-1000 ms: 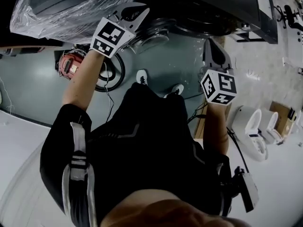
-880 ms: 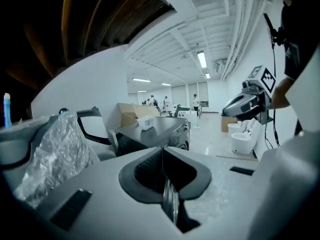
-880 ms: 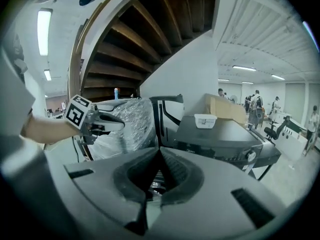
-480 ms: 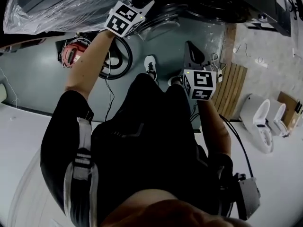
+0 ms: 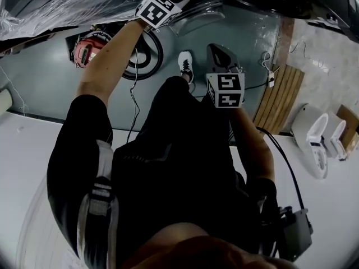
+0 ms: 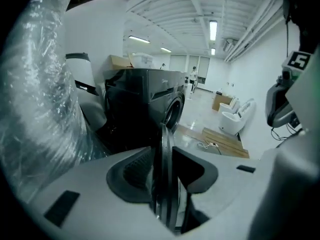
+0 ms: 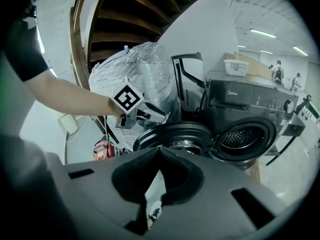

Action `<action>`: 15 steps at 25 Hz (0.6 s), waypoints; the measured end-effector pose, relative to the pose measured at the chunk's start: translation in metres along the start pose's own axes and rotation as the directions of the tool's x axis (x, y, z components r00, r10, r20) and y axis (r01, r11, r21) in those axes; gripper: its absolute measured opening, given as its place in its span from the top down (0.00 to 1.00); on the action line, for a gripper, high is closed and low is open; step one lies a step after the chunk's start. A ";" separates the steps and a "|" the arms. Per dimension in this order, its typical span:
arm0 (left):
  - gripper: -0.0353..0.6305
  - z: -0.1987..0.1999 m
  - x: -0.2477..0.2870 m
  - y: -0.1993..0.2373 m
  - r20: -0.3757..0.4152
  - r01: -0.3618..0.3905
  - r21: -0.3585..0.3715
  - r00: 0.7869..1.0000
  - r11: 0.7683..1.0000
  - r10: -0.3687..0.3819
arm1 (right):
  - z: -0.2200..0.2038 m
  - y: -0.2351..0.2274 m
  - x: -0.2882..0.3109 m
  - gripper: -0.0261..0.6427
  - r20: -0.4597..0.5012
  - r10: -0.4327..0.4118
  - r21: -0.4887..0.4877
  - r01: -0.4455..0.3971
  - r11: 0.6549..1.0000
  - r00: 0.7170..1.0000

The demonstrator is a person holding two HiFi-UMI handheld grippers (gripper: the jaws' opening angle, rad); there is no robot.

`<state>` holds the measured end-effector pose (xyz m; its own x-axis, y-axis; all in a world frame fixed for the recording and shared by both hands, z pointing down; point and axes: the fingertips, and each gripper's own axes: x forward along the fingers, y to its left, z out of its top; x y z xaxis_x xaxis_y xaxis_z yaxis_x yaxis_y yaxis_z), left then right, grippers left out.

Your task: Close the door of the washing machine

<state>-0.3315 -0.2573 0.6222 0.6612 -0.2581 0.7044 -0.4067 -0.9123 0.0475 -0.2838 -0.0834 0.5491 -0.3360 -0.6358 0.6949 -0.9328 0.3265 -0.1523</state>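
Note:
The dark washing machine (image 7: 250, 109) stands with its drum (image 7: 246, 137) uncovered and its round door (image 7: 172, 134) swung wide. In the head view the door (image 5: 205, 13) lies at the top edge. My left gripper (image 5: 178, 2) reaches to the door's rim. In the left gripper view its jaws (image 6: 164, 149) have just been opening, and the door's edge (image 6: 165, 184) stands upright between the pads with a gap on the right side. From the right gripper view the left gripper (image 7: 157, 115) sits at the door's left rim. My right gripper (image 5: 213, 49) hangs shut and empty, clear of the door.
A large appliance in clear plastic wrap (image 5: 67, 1) stands left of the washer. On the floor lie a red device (image 5: 87, 49) and a black coil of cable (image 5: 140, 58). A wooden pallet (image 5: 280, 94) and white toilets (image 5: 317, 139) are to the right.
Both grippers have come down. The left one has reached the door's rim and opened its jaws round it. The right one has moved left across the picture, still shut.

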 end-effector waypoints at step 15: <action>0.71 -0.031 0.036 -0.007 -0.168 0.105 0.034 0.981 0.994 -0.098 | -0.034 0.003 0.018 0.95 -0.042 0.049 0.062 -0.046 0.997 0.998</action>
<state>-0.3244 -0.2503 0.6696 0.5824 -0.1104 0.8054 -0.3136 -0.9445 0.0973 -0.2886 -0.0703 0.5852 -0.3756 -0.5894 0.7152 -0.9225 0.3116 -0.2278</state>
